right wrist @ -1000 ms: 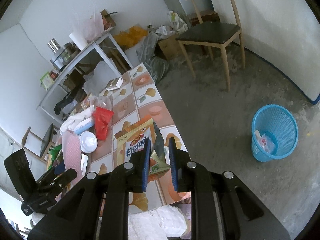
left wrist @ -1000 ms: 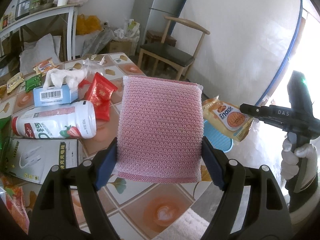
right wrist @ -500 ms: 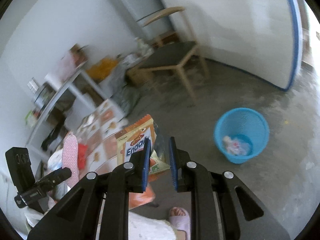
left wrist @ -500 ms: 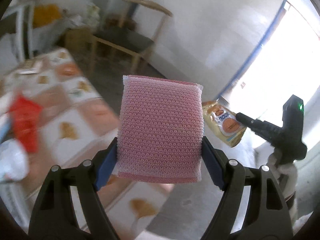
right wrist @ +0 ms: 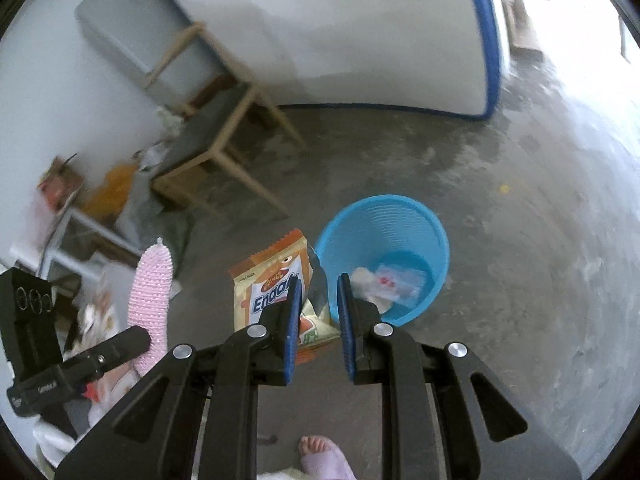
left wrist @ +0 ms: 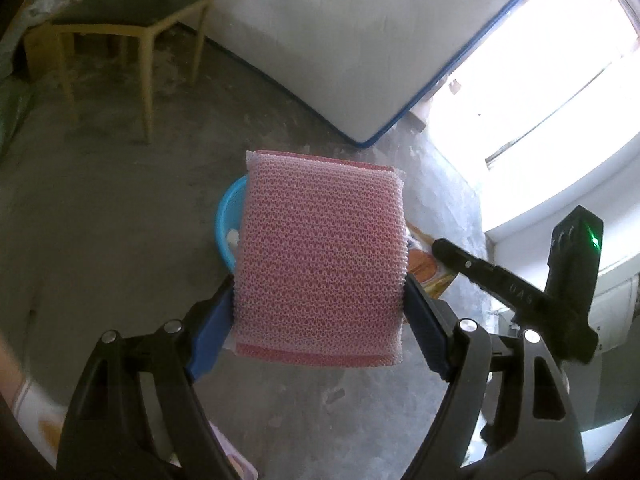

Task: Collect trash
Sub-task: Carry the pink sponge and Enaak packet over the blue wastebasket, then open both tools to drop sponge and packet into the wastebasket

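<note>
A pink mesh sponge [left wrist: 320,272] stands upright between the blue pads of my left gripper [left wrist: 320,284]. Its jaws are opening, with the pads still against the sponge's sides. Behind the sponge, the blue trash bin [left wrist: 226,220] shows on the floor. My right gripper [right wrist: 320,284] is shut on an orange snack bag [right wrist: 272,280], which hangs just left of the bin [right wrist: 400,224]. The bin holds some wrappers. In the left wrist view the right gripper [left wrist: 448,248] and its bag [left wrist: 428,268] sit right of the sponge. The right wrist view shows the sponge [right wrist: 152,292] edge-on at the left.
A wooden chair [left wrist: 132,4] stands on the grey concrete floor behind the bin. A white panel with a blue edge [left wrist: 340,40] leans on the wall. The cluttered table [right wrist: 100,308] lies at the left. A person's foot in a slipper [right wrist: 324,456] is below my right gripper.
Both grippers have swung away from the table and tilted down over the floor. The blue bin now lies just ahead of them. The sponge and snack bag stay in the same grips.
</note>
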A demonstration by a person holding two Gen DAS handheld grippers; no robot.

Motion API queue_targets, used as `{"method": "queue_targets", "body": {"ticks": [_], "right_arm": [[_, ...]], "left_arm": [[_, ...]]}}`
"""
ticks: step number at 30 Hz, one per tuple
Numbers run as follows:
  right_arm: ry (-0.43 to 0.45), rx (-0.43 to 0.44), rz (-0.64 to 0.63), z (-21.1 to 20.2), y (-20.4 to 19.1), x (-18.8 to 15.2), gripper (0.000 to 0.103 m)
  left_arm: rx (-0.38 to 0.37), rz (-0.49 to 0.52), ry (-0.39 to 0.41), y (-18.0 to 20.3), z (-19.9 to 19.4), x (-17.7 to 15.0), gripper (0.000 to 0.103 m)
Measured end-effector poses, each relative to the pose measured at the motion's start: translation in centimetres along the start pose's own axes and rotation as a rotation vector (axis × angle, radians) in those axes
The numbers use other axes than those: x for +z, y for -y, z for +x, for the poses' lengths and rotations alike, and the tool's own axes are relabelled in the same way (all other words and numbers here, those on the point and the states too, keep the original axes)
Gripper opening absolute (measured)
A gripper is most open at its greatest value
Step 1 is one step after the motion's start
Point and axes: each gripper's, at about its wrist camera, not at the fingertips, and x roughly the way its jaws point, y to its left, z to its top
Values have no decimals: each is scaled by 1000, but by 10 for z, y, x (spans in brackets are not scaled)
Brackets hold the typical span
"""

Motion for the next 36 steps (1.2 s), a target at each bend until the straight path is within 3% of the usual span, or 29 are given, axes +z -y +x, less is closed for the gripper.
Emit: {"method": "queue_targets", "body": {"ticks": [3, 4, 5, 8, 11, 19, 21, 23, 25, 31, 36], "right_arm": [[-2, -19, 42, 38, 17, 15, 24], [-4, -42, 52, 52, 24, 18, 35], [-8, -76, 62, 65, 31, 19, 39], [-19, -107, 91, 80, 42, 13, 39], [-21, -105, 82, 80, 44, -1, 39], [32, -96, -58, 32, 19, -34, 39], [68, -88, -110, 9, 7, -40, 44], [108, -79, -158, -13, -5, -47, 59], [152, -69, -209, -36, -19, -56, 65], [201, -27, -347, -84, -70, -87, 73], [261, 42, -468, -123, -121, -109, 82]], "left_arm": [[2, -26, -22, 1, 51, 25, 84], [7, -45, -38, 0, 67, 30, 84], [7, -61, -54, 0, 79, 33, 84], [23, -78, -59, -4, 97, 37, 84], [-11, -84, -44, -6, 90, 30, 84], [-43, -31, 106, -6, 13, 14, 84], [-29, 9, 160, 1, -20, 3, 84], [-31, 39, 218, 7, -56, -15, 84], [-14, 64, 266, 12, -88, -32, 84], [82, 130, 409, 23, -178, -88, 84], [134, 72, 486, 10, -237, -137, 84]]}}
